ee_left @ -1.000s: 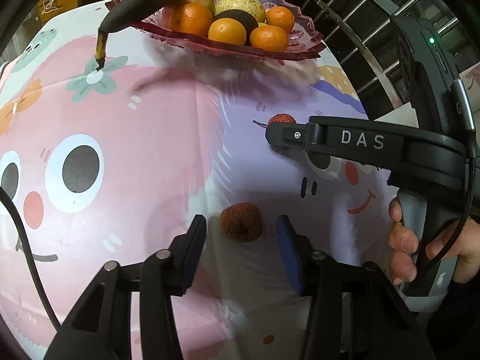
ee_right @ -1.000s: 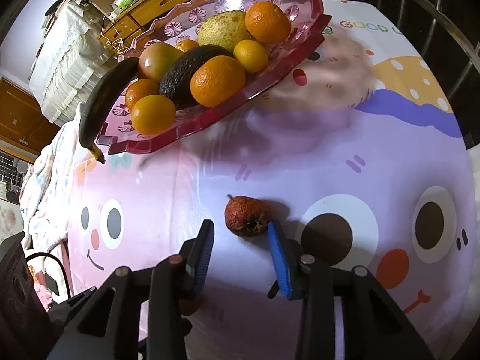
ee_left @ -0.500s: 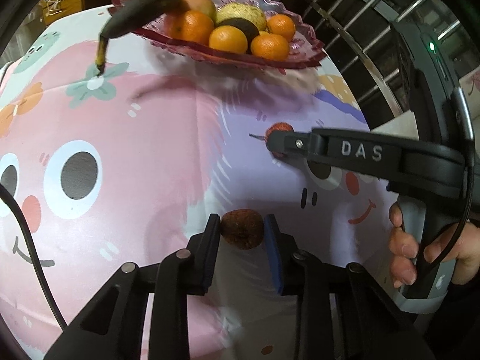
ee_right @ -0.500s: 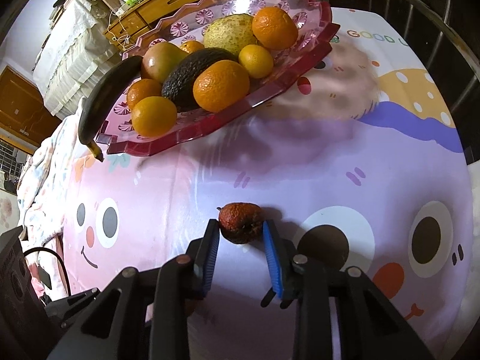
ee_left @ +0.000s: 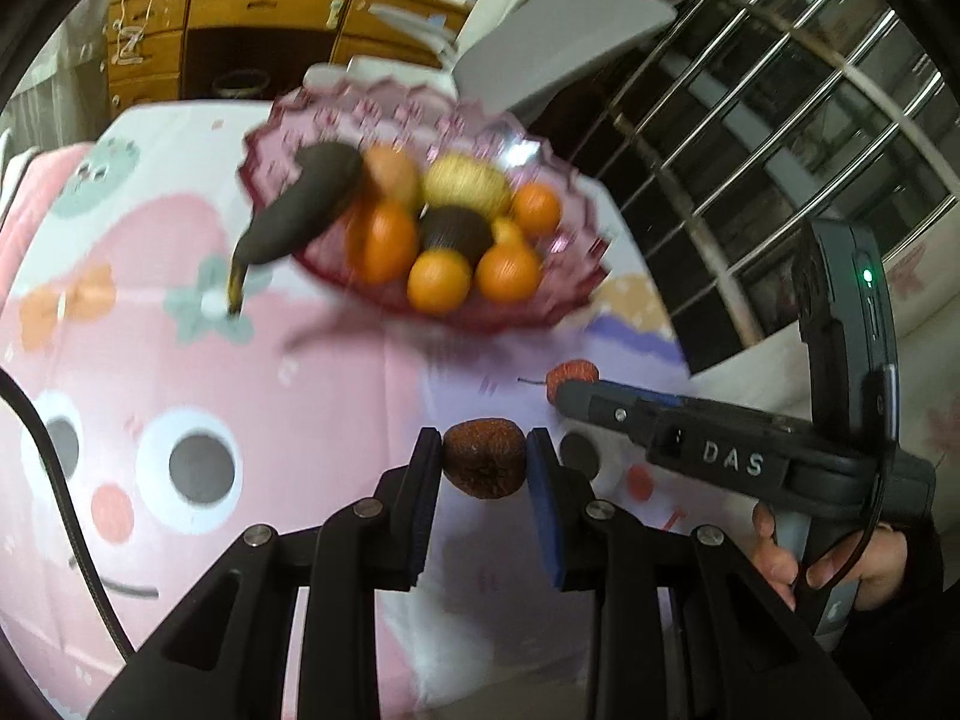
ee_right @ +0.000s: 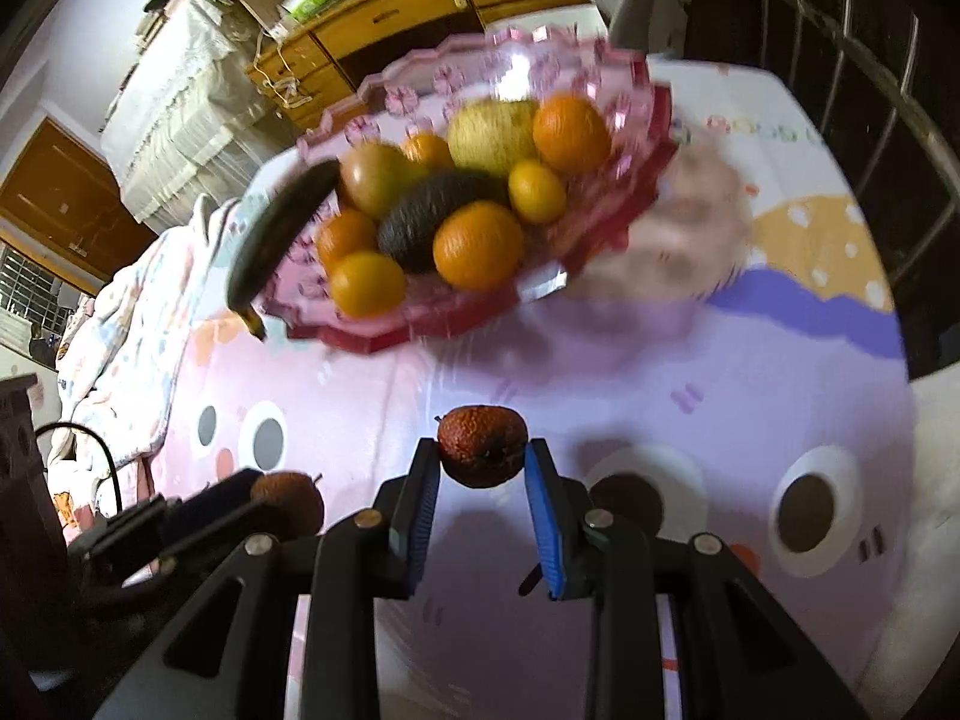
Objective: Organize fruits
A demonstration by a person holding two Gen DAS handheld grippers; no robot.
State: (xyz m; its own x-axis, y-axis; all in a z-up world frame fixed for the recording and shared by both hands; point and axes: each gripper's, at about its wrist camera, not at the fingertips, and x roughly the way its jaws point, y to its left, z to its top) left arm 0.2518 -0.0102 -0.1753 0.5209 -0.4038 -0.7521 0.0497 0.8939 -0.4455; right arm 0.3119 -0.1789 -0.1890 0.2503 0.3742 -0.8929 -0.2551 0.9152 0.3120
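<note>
Left gripper [ee_left: 485,468] clamps brown lychee [ee_left: 485,467]; right gripper [ee_right: 482,465] clamps red lychee [ee_right: 482,446].

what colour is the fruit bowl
Translucent pink with a scalloped rim, the fruit bowl shows best in the right wrist view.

2 wrist views, both facing fruit bowl [ee_left: 558,312]

Home room: wooden cabinet [ee_right: 420,6], cartoon tablecloth [ee_right: 720,360], fruit bowl [ee_right: 600,240].
</note>
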